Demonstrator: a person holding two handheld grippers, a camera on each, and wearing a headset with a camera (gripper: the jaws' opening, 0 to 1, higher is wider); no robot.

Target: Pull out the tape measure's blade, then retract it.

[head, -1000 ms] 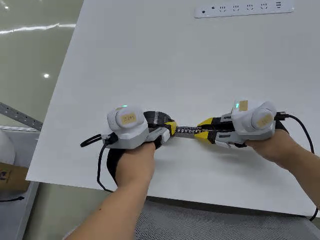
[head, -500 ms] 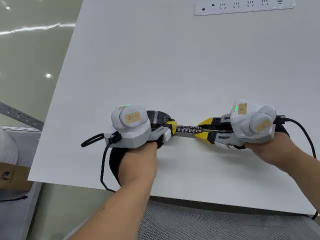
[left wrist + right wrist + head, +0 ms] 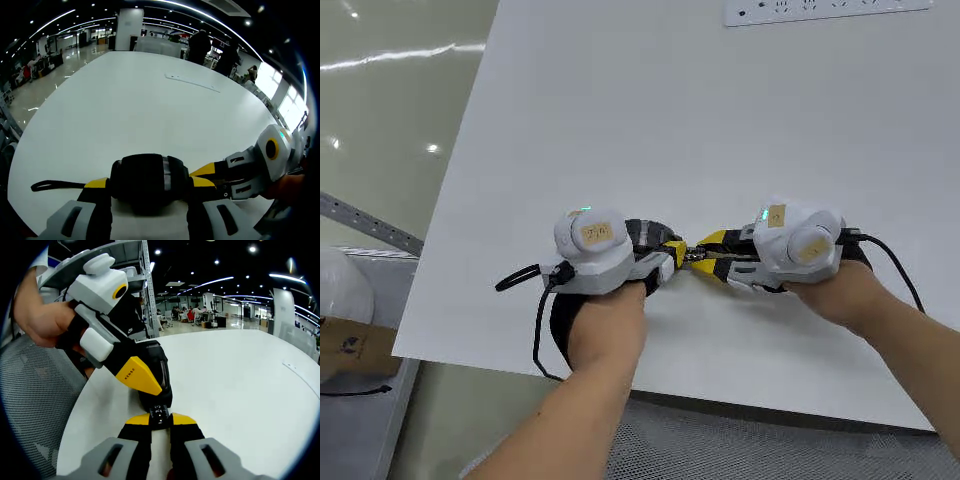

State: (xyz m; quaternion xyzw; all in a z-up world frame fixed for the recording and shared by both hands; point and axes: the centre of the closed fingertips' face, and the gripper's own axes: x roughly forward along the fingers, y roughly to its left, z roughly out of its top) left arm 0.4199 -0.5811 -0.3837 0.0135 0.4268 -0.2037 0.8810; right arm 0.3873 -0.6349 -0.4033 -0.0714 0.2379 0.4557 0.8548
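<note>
A black tape measure (image 3: 643, 237) rests on the white table (image 3: 650, 120), and my left gripper (image 3: 667, 256) is shut on its case. In the left gripper view the case (image 3: 148, 181) fills the gap between the yellow-tipped jaws of my left gripper (image 3: 149, 186), with its wrist strap (image 3: 54, 185) trailing left. My right gripper (image 3: 706, 262) is shut on the end of the blade (image 3: 691, 256), of which only a short stretch shows. In the right gripper view, my right gripper (image 3: 160, 421) pinches the blade tip (image 3: 159, 413) close to the case (image 3: 156, 371).
A white power strip (image 3: 825, 8) lies at the table's far edge. The table's near edge (image 3: 720, 395) runs just below both hands. A mesh chair seat (image 3: 770, 450) sits under it. People stand beyond the far side of the table (image 3: 200, 45).
The right gripper has moved left toward the case, and the visible blade has become much shorter. The left gripper keeps its hold on the case. The head camera has shifted.
</note>
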